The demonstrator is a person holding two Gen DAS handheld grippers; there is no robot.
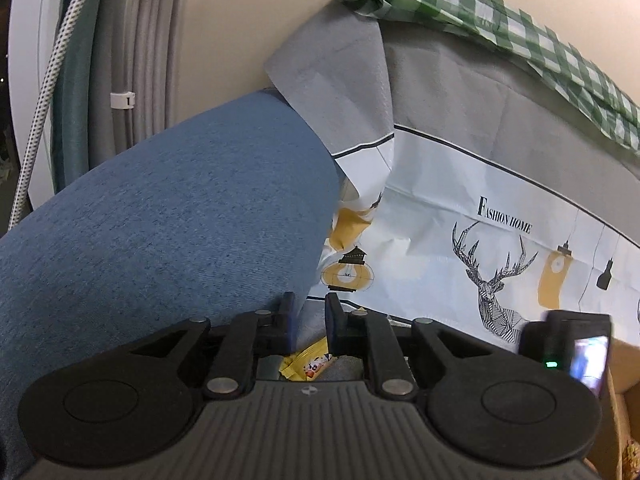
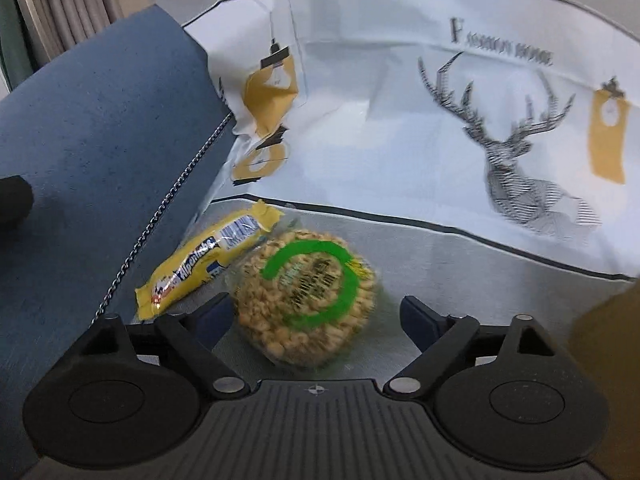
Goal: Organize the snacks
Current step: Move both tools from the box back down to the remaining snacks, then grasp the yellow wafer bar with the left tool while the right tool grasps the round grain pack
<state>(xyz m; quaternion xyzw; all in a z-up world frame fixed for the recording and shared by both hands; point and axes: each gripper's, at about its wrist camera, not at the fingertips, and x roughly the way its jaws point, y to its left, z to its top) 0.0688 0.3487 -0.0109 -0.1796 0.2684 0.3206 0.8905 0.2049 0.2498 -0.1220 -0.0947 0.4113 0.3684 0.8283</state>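
Just ahead of my right gripper [image 2: 316,316], on the grey floor of the fabric storage bin [image 2: 460,264], sits a round clear pack of puffed snacks [image 2: 308,300] with a green ring on its label; my jaws stand wide apart on either side of its near edge, and I cannot see either pad pressing on it. Touching the pack's left side lies a yellow snack bar [image 2: 204,264], slanted, its far end up near the bin's corner. Left of the bar a thin metal chain [image 2: 168,216] runs along the edge of a blue denim-like panel [image 2: 92,120]. Beyond the snacks rises the bin's white wall with a deer print [image 2: 516,144] and yellow lantern drawings. My left gripper [image 1: 308,320] has its fingers drawn nearly together with only a narrow gap between the tips, and nothing sits in that gap; low down between its arms I glimpse the yellow snack bar [image 1: 306,364] on the bin floor. The blue panel [image 1: 160,208] fills the left of that view, the deer-print wall [image 1: 492,280] stands ahead, and a green checked cloth [image 1: 480,12] lies on the bin's far rim.
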